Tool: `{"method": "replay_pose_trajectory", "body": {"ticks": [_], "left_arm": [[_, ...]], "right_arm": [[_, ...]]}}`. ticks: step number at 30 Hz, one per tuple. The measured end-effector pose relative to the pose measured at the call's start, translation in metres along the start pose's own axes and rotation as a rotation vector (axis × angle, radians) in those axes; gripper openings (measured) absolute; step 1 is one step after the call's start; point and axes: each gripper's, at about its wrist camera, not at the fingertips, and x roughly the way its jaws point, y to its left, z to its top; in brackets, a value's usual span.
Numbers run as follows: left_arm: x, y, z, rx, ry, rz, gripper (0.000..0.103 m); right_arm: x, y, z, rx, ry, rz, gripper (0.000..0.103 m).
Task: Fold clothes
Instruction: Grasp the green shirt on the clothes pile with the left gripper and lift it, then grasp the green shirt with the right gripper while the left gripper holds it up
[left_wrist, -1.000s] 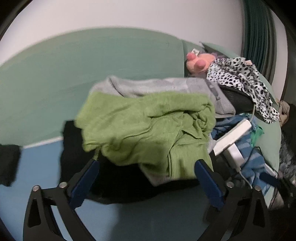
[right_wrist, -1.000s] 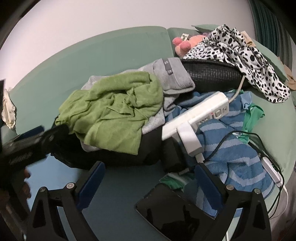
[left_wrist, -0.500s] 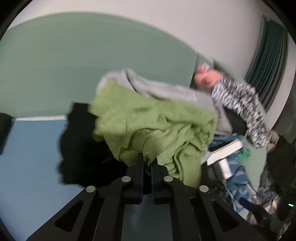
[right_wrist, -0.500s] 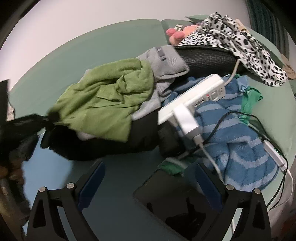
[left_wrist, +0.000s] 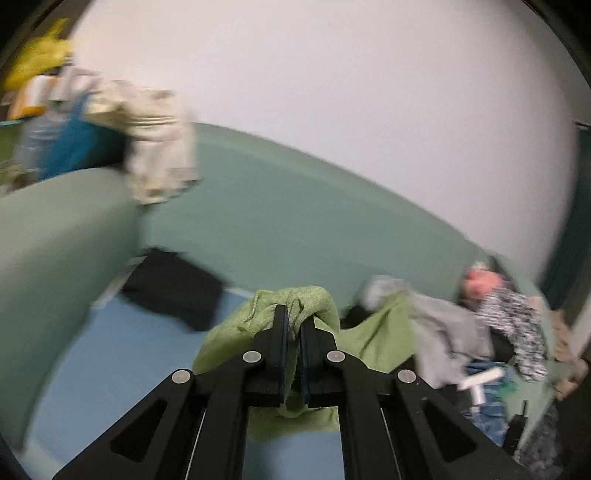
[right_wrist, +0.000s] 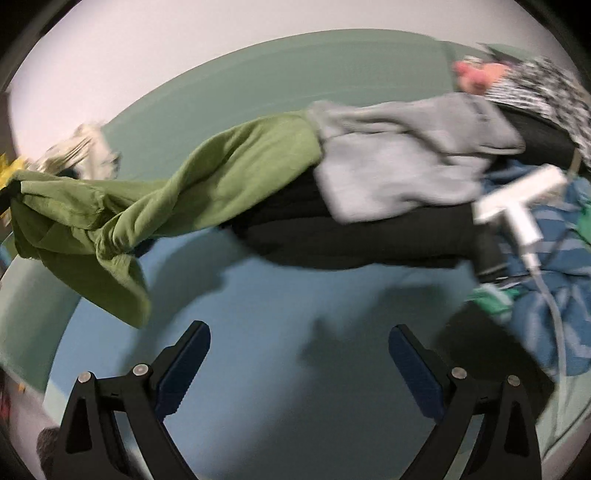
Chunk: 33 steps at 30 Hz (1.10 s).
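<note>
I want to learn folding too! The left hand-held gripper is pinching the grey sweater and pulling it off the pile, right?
Not quite. The left hand-held gripper is pinching the green garment, not the grey sweater, which lies on the pile. The left wrist view shows green cloth between its shut fingers.

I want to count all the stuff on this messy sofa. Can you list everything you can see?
green garment: one, olive green, stretched from the pile out to the left gripper
grey garment: one, light grey, on top of the pile
black garment: one, black, under the grey one
black cloth: one, black, alone in the sofa corner
spotted garment: one, black and white, far right
pink plush toy: one, pink, by the backrest
power strip: one, white, on the striped blue garment
sofa: one, green with a blue seat
left gripper: one, black, jaws shut on green cloth
right gripper: one, black, jaws open
</note>
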Motion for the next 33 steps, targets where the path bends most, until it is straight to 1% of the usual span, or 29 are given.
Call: {"method": "replay_pose_trajectory", "body": {"ticks": [1,3,5,9,12,14,18,19,20,21,22,23,24,25,26,27,28,29,30,32,33], "left_arm": [[-0.006,0.016,-0.003,-0.019,0.013,0.031,0.005],[-0.013,0.044,-0.015,-0.058,0.044,0.063,0.005],[-0.011,0.064,-0.027,-0.083,0.073,0.085,0.005],[-0.005,0.095,-0.048,-0.114,0.114,0.12,0.005],[0.002,0.121,-0.054,-0.144,0.125,0.134,0.005],[0.01,0.138,-0.058,-0.166,0.129,0.14,0.005],[0.014,0.159,-0.059,-0.194,0.134,0.161,0.005],[0.014,0.166,-0.06,-0.204,0.134,0.17,0.005],[0.013,0.172,-0.06,-0.212,0.135,0.179,0.005],[0.013,0.177,-0.061,-0.219,0.136,0.187,0.005],[0.013,0.182,-0.061,-0.226,0.137,0.195,0.005],[0.009,0.187,-0.061,-0.228,0.144,0.213,0.005],[0.007,0.191,-0.062,-0.226,0.155,0.239,0.008],[0.005,0.194,-0.063,-0.225,0.167,0.265,0.009],[0.003,0.196,-0.064,-0.225,0.18,0.293,0.016],[0.002,0.197,-0.066,-0.225,0.193,0.321,0.036],[-0.004,0.197,-0.069,-0.225,0.184,0.321,0.05],[-0.01,0.195,-0.071,-0.225,0.173,0.319,0.07],[-0.015,0.194,-0.074,-0.225,0.162,0.317,0.072],[-0.024,0.185,-0.078,-0.183,0.155,0.264,0.072],[-0.024,0.178,-0.082,-0.149,0.171,0.256,0.072]], "right_arm": [[0.004,0.012,-0.003,-0.02,0.011,0.023,0.099],[0.017,0.038,-0.009,-0.068,0.05,0.077,0.099],[0.035,0.068,-0.015,-0.134,0.105,0.146,0.093],[0.07,0.145,-0.028,-0.322,0.21,0.265,0.09],[0.094,0.201,-0.037,-0.491,0.267,0.305,0.091],[0.105,0.236,-0.046,-0.569,0.291,0.345,0.091],[0.14,0.295,-0.067,-0.653,0.35,0.396,0.09],[0.149,0.306,-0.071,-0.664,0.37,0.414,0.084],[0.157,0.313,-0.075,-0.663,0.395,0.445,0.05],[0.164,0.318,-0.077,-0.653,0.415,0.473,0.023],[0.166,0.316,-0.072,-0.61,0.418,0.486,0.007],[0.168,0.314,-0.067,-0.566,0.421,0.499,0.006],[0.167,0.312,-0.06,-0.526,0.415,0.512,0.006],[0.159,0.306,-0.048,-0.498,0.376,0.523,0.006],[0.145,0.301,-0.032,-0.485,0.323,0.519,0.006],[0.131,0.295,-0.016,-0.471,0.27,0.516,0.006],[0.116,0.29,0.0,-0.458,0.215,0.512,0.006],[0.097,0.285,0.019,-0.45,0.155,0.507,0.006],[0.077,0.281,0.037,-0.447,0.093,0.503,0.006],[0.035,0.281,0.071,-0.474,-0.037,0.492,0.005],[0.015,0.285,0.086,-0.499,-0.107,0.472,0.005]]}}
